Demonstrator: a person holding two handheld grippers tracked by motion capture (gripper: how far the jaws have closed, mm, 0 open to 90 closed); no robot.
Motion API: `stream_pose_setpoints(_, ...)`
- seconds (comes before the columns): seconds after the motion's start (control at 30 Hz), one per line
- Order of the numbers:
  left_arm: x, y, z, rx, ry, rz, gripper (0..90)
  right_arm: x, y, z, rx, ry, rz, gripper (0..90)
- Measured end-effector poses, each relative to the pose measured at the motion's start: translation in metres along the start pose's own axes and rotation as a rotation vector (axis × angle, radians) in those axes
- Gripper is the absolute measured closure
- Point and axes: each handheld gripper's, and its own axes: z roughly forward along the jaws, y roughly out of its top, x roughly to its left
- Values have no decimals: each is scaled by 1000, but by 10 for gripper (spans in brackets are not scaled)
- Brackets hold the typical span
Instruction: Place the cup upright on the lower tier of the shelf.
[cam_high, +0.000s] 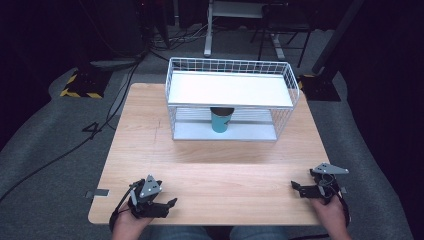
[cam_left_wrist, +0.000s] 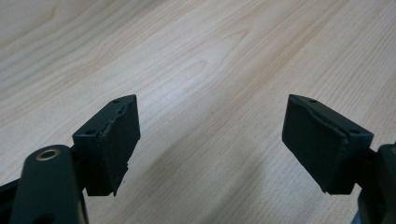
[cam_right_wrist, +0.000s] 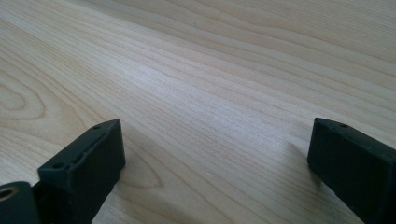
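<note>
Both grippers, left (cam_high: 159, 206) and right (cam_high: 301, 187), rest wide-jawed at the counter's (cam_high: 210, 170) lower edge, teal cup (cam_high: 221, 120) under the wire rack (cam_high: 230, 95) above.

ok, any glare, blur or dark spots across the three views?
High view: table evenly lit, surroundings near black, cup shaded under the rack shelf. Left gripper view: soft glare patch on the wood, grain slightly blurred. Right gripper view: sharp grain, faint sheen, soft shadows beside the jaws.

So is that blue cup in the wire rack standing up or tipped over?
Upright: the blue cup stands on the wire rack's lower shelf, dark rim on top.
</note>
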Motion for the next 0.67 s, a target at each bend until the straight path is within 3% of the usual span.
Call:
stream_pose_setpoints(0.27, 0, -6, 13, 46, 36, -1, 175, 0, 0, 0, -1, -1, 0, 44)
stream_pose_setpoints(0.4, 0, -10, 17, 9, 36, -5, 146, 0, 0, 0, 0, 0, 0, 44)
stream_pose_setpoints(0.67, 0, -10, 17, 0, 46, -15, 144, 0, 0, 0, 0, -5, 4, 45)
